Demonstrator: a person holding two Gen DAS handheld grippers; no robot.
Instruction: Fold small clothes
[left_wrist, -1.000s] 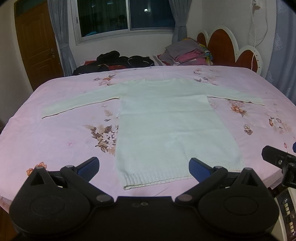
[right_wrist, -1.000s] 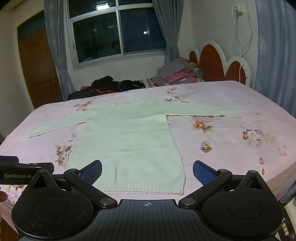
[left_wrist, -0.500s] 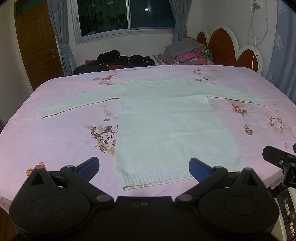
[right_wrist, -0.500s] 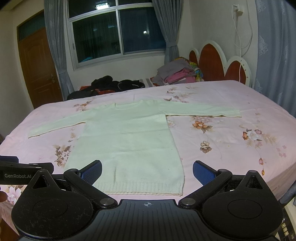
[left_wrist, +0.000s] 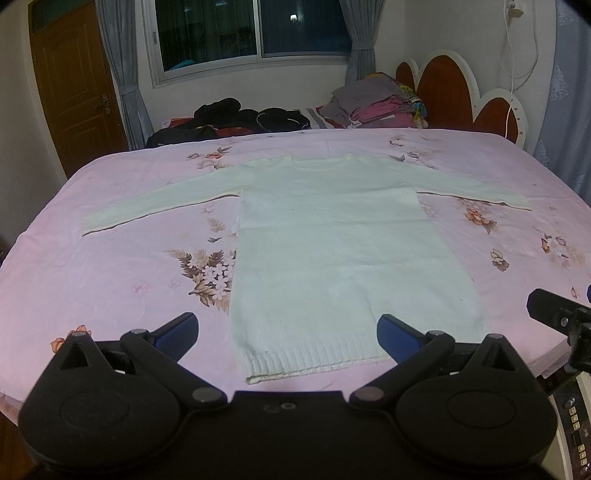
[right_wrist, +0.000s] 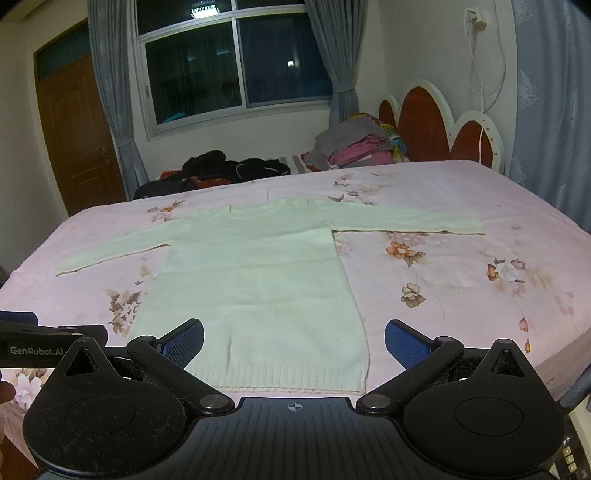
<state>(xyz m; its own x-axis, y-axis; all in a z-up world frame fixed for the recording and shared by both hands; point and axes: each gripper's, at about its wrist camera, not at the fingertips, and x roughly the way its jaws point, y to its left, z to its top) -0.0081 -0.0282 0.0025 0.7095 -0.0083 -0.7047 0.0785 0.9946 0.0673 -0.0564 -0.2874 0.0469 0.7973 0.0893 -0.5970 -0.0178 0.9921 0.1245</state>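
While lying flat and fully spread on the pink floral bed, hem nearest the cameras and both sleeves stretched out sideways, showing no fold at all: the pale sweater. Hovering just short of the hem, spread wide and gripping nothing: left tongs. Hanging likewise over the near edge, blue pads far apart and empty: right tongs. Judging from this, sitting at the very start, with sleeves needing turning in and the body needing doubling over. Waiting at the far side, seemingly untouched: dark clothes and a folded stack.
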